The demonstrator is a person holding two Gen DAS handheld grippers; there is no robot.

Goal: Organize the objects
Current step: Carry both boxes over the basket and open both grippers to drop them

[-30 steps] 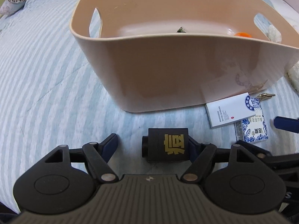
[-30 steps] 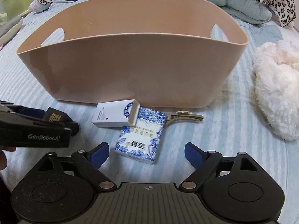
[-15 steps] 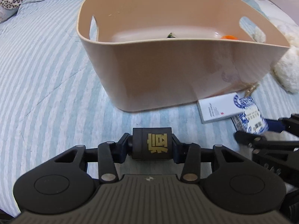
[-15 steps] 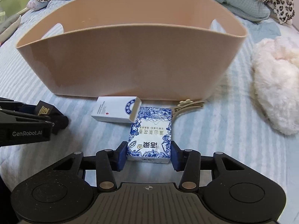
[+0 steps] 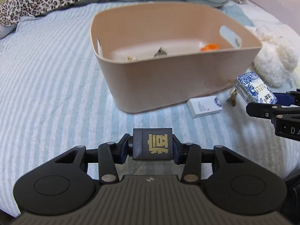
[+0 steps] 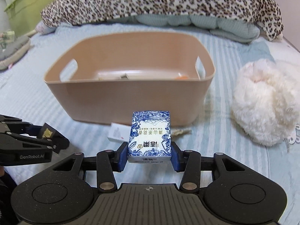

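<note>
Soft even light, fisheye bending (slight blur)

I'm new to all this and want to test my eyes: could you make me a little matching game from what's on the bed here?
Things:
1. black box
2. blue-patterned pack
3. white box
4. orange item

Places:
A. inside the beige bin
B. in the left claw
C. lying on the bed beside the bin
D. in the right claw

Pairs: 1-B, 2-D, 3-C, 4-A
</note>
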